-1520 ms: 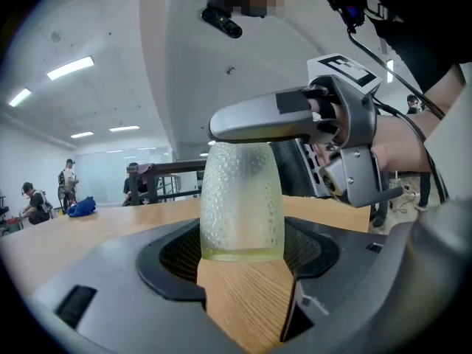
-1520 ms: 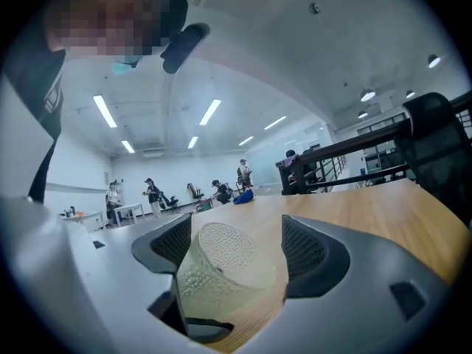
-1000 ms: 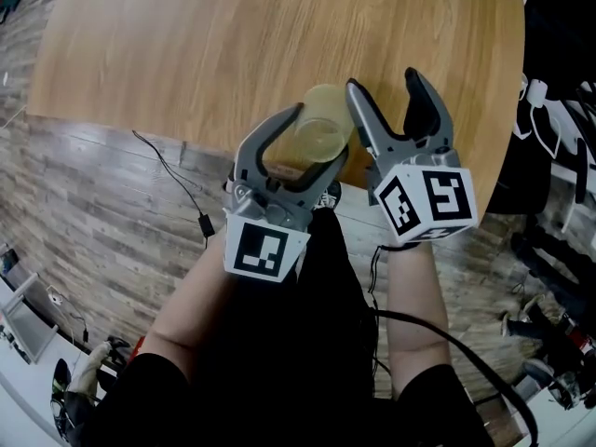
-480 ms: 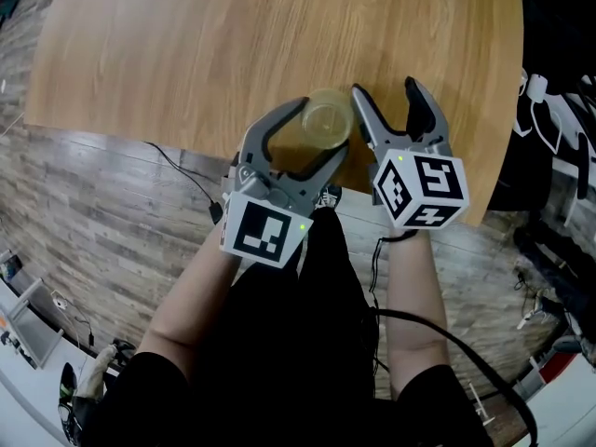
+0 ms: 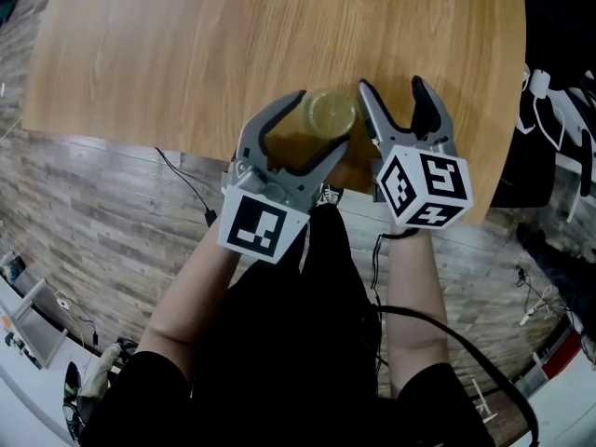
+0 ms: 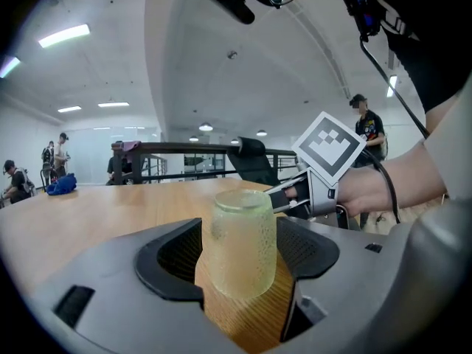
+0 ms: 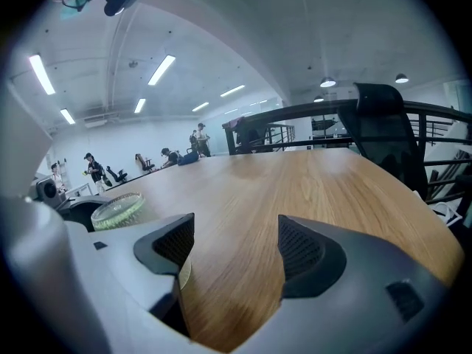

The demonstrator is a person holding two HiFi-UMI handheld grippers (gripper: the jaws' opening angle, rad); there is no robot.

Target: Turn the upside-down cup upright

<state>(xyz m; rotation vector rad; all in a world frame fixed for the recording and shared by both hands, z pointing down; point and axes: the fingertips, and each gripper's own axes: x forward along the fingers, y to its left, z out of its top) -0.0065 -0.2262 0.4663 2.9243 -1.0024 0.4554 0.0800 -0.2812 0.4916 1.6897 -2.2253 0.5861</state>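
Large open-plan office or lab hall, not a home.
- Bare concrete ceiling (image 6: 221, 72) with long strip lights (image 7: 161, 69), at 11 o'clock in the right gripper view.
- Big rounded wooden table (image 5: 186, 54) on a grey plank floor (image 5: 84, 203). A loose cable (image 5: 182, 181) trails at 8 o'clock in the head view.
- Dark metal railing (image 7: 310, 110) and a black office chair (image 7: 383, 124) at 2 o'clock in the right gripper view.
- People (image 7: 92, 167) among chairs far off, at 9 o'clock.
- More onlookers (image 6: 55, 150) stand at 9 o'clock in the left gripper view.
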